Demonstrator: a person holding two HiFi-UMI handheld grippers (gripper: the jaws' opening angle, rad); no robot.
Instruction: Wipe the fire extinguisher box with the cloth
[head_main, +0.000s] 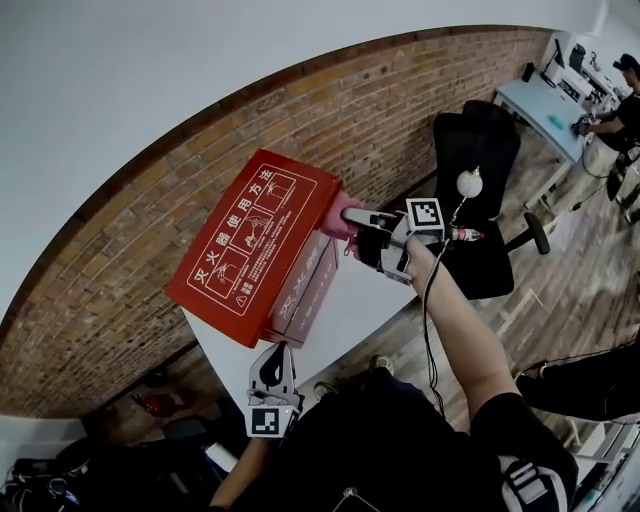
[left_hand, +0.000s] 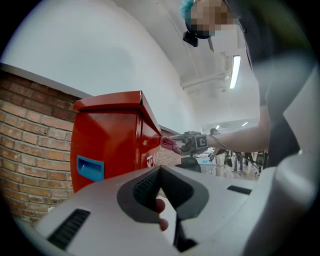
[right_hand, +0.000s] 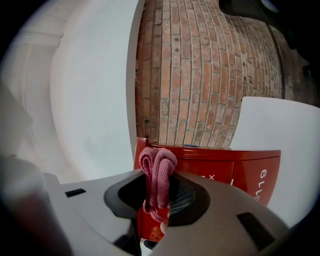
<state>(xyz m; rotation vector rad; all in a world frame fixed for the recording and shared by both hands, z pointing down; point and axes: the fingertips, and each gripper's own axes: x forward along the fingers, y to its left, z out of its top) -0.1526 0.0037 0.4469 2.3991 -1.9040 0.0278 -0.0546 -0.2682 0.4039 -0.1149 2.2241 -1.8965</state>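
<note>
Fire extinguisher box (head_main: 255, 245): red, w/ white instruction print on its sloped lid. It sits centre-left in the head view on a white table (head_main: 370, 300) and backs onto a brick wall (head_main: 400, 110).

Cloth (head_main: 336, 217): pink, bunched, at the box's upper-right corner. It looks to be touching the lid edge there. In the right gripper view the cloth (right_hand: 158, 172) stands up as a folded loop in the lower centre, w/ the box (right_hand: 235, 167) right behind it.

Right gripper (head_main: 350, 214): jaws pinched on the cloth, arm reaching in from the frame's lower right.

Left gripper (head_main: 272, 352): low centre of the head view, just off the box's near bottom corner and not touching it. In its own view the jaws are pressed together w/ nothing btw them.

Step, as I read it: wiping is under way at the lid's corner, and most of the lid and front look yet to be covered.

Next move prob needs the cloth dragged along the lid toward the upper left, w/ pressure kept flat so the wad doesn't roll out of the pinch. The box may slide on the table, so the left gripper could brace it.

Further out: a black office chair (head_main: 480, 160) right of the table, and a person (head_main: 622, 105) at a desk in the top-right corner.
</note>
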